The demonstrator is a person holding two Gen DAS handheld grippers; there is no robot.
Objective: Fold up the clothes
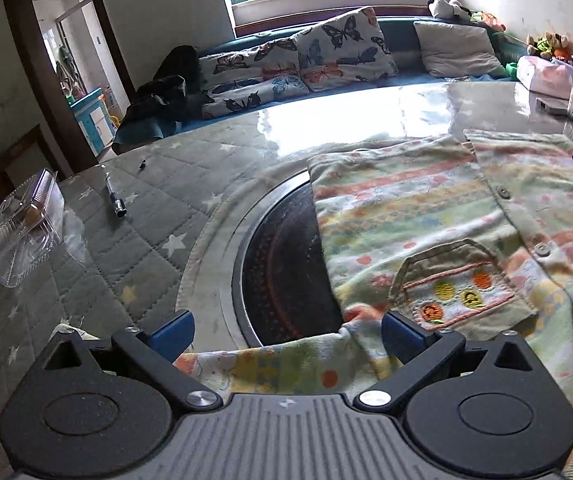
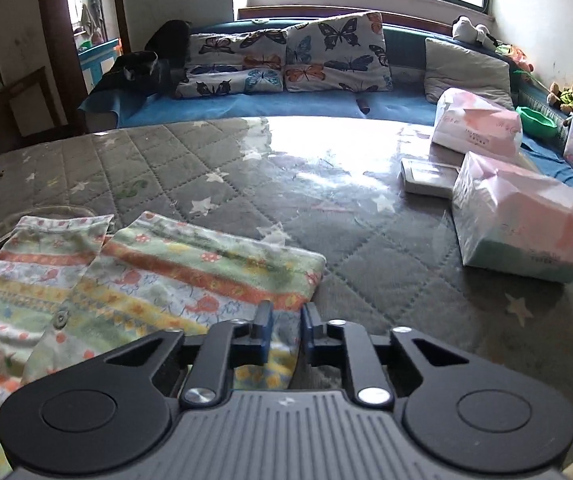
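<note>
A small button-front garment (image 1: 406, 208) in pastel stripes with an embroidered pocket (image 1: 454, 288) lies spread on the quilted table cover. It partly covers a round dark hob (image 1: 282, 264) set into the table. My left gripper (image 1: 286, 330) is open wide at the garment's near left edge, and a fold of cloth lies between its blue pads (image 1: 174, 328) without touching them. In the right wrist view the garment (image 2: 146, 272) reaches in from the left. My right gripper (image 2: 286, 328) sits at its near right corner, jaws nearly together, with cloth pinched between them.
A pen (image 1: 115, 198) and a clear plastic box (image 1: 22, 228) lie on the table's left side. Two tissue packs (image 2: 514, 228) (image 2: 478, 128) and a flat white box (image 2: 426, 178) stand at the right. A sofa with butterfly cushions (image 2: 326, 56) runs behind the table.
</note>
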